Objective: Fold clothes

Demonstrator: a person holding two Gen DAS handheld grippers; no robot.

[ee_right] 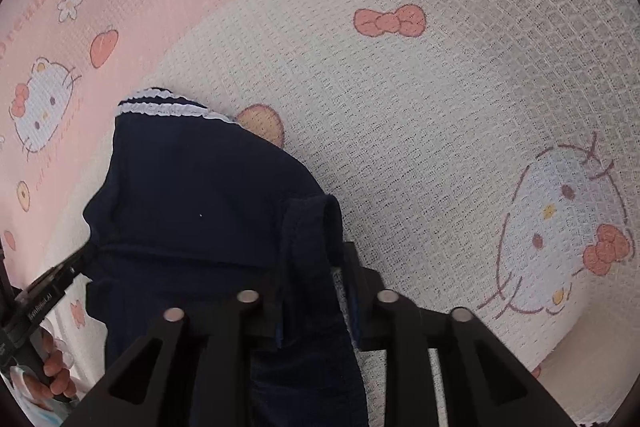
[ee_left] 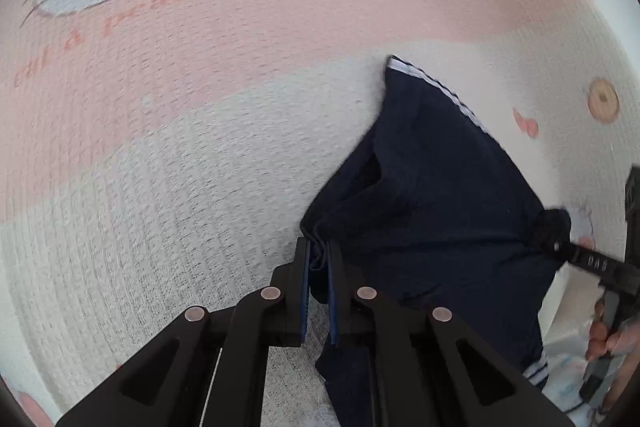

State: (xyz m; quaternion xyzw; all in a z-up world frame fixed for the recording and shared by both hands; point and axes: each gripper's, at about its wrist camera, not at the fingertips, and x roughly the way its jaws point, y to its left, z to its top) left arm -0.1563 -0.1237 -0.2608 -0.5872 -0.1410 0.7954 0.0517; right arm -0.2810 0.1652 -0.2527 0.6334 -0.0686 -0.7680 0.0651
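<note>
Pink-and-white waffle-weave blanket (ee_right: 420, 115) with cartoon cat print covers whole surface. Dark navy knit garment with white-striped ribbed cuff (ee_left: 432, 195) lies bunched near blanket's middle, cuff end farthest from cameras. Left gripper (ee_left: 319, 259) pinched tight on one navy edge. Right gripper (ee_right: 320, 269) straddles opposite edge, jaws partway apart; whether pads press fabric, cannot tell. Likely purpose: two grips on near edge to lift and stretch cloth flat for fold.

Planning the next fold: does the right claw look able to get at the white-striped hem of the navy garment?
Probably yes. The hem lies flat on the blanket ahead of the right claw, with only the navy garment between them.
</note>
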